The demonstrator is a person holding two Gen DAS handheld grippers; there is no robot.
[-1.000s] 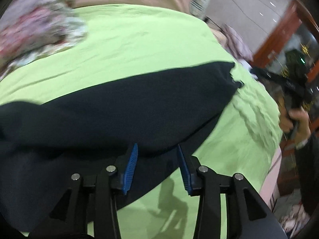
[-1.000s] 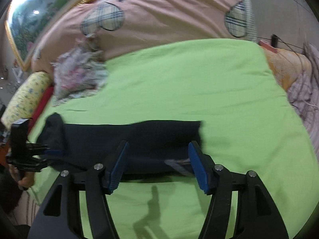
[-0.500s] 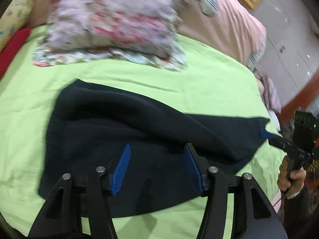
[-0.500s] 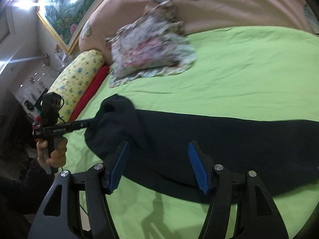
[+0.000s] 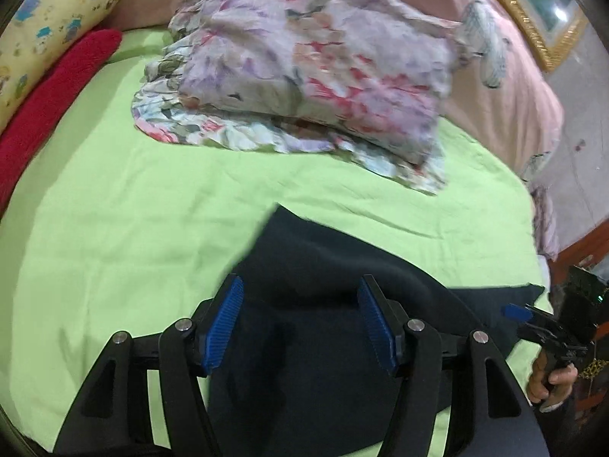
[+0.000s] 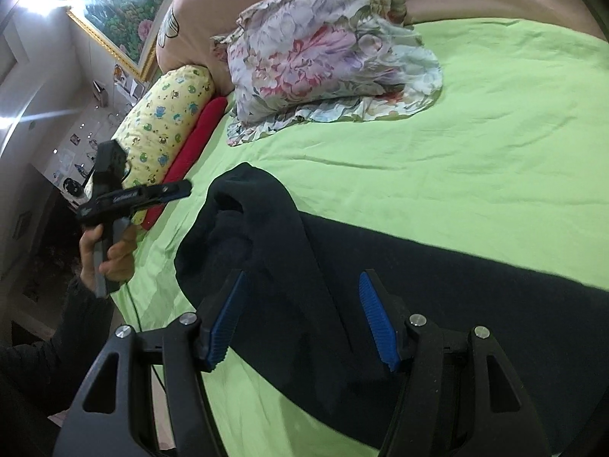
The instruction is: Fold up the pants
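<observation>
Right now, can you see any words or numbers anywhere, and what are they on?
White lettering on the side of the left gripper, seen from the right wrist: too small and blurred to read.
Cartoon prints on the yellow pillow: pictures only, no readable words.
Dark pants, green sheet, flowered pillow: no text.
</observation>
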